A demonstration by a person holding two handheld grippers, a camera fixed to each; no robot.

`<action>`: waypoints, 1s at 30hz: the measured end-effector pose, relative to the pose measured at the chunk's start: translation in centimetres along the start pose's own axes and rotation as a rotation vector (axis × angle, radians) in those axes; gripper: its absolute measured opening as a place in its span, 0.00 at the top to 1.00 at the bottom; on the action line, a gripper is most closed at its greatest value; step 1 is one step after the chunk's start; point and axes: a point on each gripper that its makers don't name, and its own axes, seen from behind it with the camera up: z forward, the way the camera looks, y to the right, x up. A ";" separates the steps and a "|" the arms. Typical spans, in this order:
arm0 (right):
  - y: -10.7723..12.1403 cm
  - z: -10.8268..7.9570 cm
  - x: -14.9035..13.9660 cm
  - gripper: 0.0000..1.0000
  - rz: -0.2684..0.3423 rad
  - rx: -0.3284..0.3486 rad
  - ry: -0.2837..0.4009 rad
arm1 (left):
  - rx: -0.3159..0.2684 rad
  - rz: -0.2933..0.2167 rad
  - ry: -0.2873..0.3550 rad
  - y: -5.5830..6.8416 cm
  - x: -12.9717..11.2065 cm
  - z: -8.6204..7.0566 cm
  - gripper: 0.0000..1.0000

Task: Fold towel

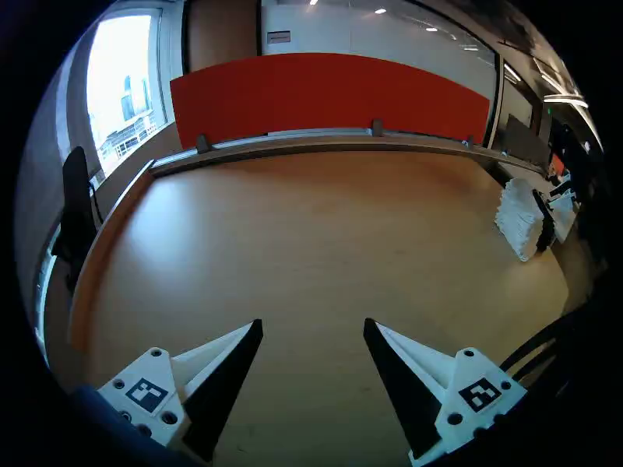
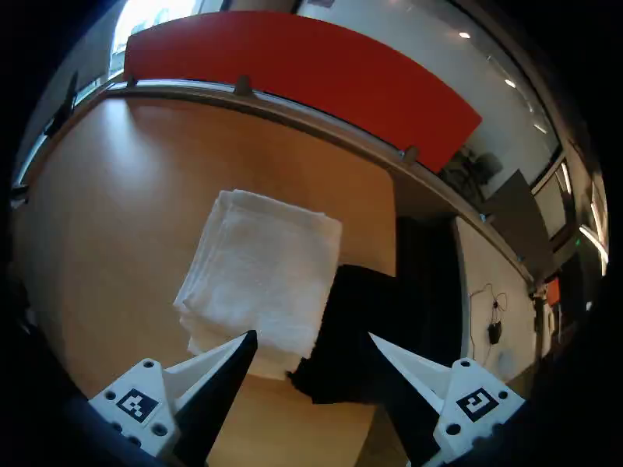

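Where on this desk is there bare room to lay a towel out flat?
The wide wood stretch of the desk between the red divider and the left tongs is bare. It is crowded at the right edge, where the folded towel lies beside a dark object.

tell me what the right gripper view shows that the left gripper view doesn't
Right gripper view: the open right gripper over the folded white towel, a black item at its right edge, and a white desk beyond. Left gripper view: the open left gripper over bare wood, and a black chair. Both: the wooden table, the red divider, the towel.
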 end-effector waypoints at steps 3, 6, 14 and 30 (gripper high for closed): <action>-0.3 -0.1 0.2 0.00 0.010 0.004 0.006 | 0.000 -0.002 0.002 -0.1 0.0 0.0 0.03; -0.7 -0.2 0.5 0.00 0.033 0.013 0.017 | 0.002 -0.004 0.005 -0.2 0.1 -0.1 0.03; -1.9 -0.3 1.9 0.00 0.165 0.041 0.069 | 0.002 -0.006 0.012 -0.3 0.3 -0.1 0.04; -3.2 0.6 3.6 0.00 0.286 0.075 0.127 | 0.004 -0.001 0.016 -0.2 0.4 -0.4 0.03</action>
